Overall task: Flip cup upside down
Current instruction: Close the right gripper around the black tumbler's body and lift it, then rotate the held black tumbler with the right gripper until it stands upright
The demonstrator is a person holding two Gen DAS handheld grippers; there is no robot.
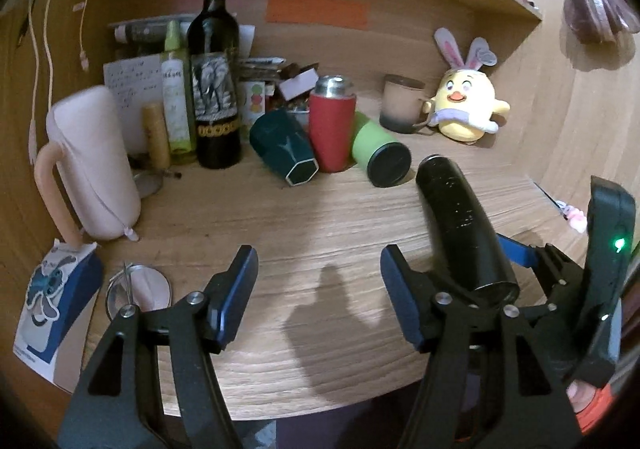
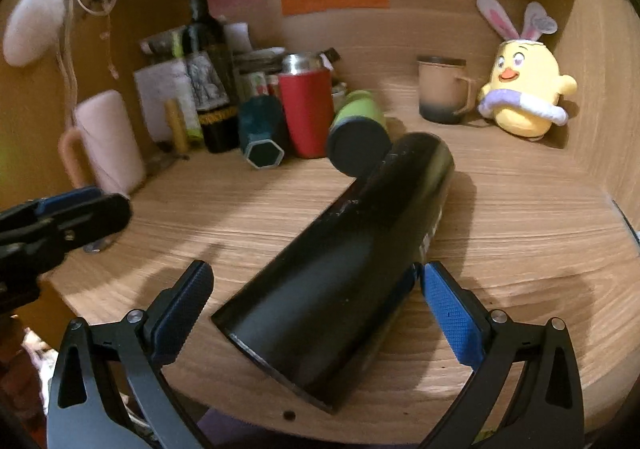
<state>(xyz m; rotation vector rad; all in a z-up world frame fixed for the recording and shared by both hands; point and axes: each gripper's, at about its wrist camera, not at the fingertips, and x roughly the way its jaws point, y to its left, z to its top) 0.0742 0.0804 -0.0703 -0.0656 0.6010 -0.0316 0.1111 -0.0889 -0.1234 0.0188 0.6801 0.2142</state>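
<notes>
The tall black cylindrical cup (image 2: pixel 344 269) is seen tilted over the wooden desk (image 2: pixel 520 233), its open rim toward the camera and its closed end toward the back, lying between the blue pads of the right hand-held gripper (image 2: pixel 316 313), whose jaws are spread wide, the right pad just beside the cup's wall. The left hand-held gripper (image 1: pixel 320 297) is held wide apart over bare desk, nothing between its pads. Behind, a red steel-topped flask (image 1: pixel 330 125) and a tipped green tumbler (image 1: pixel 380 153) are grouped.
</notes>
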